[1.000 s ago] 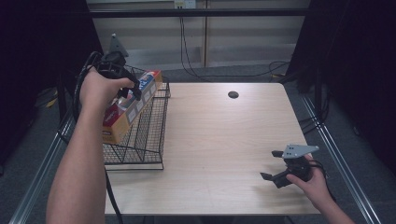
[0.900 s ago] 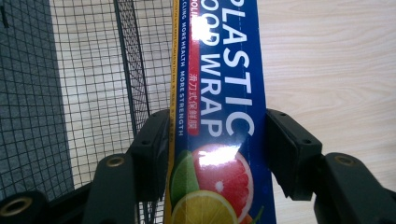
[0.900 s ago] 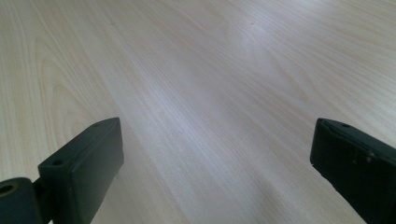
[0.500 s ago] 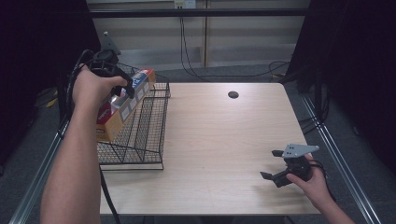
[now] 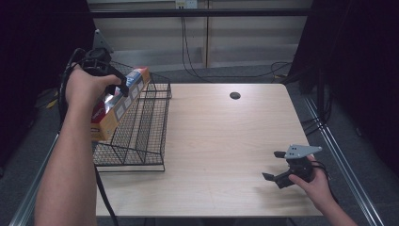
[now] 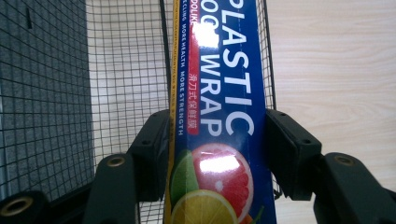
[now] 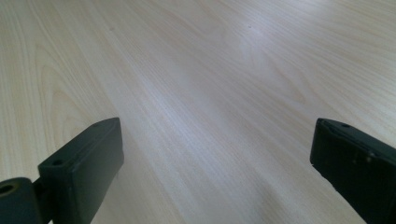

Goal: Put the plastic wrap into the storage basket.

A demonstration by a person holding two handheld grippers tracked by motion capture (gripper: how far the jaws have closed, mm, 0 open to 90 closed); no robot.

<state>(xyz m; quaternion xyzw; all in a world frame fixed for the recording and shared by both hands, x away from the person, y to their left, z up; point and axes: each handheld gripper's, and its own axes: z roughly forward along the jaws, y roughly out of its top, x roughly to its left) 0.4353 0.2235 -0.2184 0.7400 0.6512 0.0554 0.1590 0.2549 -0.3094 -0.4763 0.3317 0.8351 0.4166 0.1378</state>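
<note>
A long box of plastic wrap (image 5: 117, 107), blue and orange with fruit pictures, hangs tilted over the black wire rack (image 5: 141, 136) at the table's left side. My left gripper (image 5: 120, 92) is shut on it, and in the left gripper view both jaws press the sides of the box (image 6: 224, 93), with the rack's mesh (image 6: 126, 70) beneath. My right gripper (image 5: 272, 165) rests low near the table's front right corner. It is open, and between the right gripper's (image 7: 217, 154) jaws there is only bare wood.
The light wooden table (image 5: 221, 141) has a small dark round hole (image 5: 235, 95) near its far edge. Cables run along the floor behind it, and dark curtains stand at both sides. A cable hangs from the left gripper down past the rack.
My left hand has drifted a little to the left with the box still gripped over the rack. The right hand has stayed in place.
</note>
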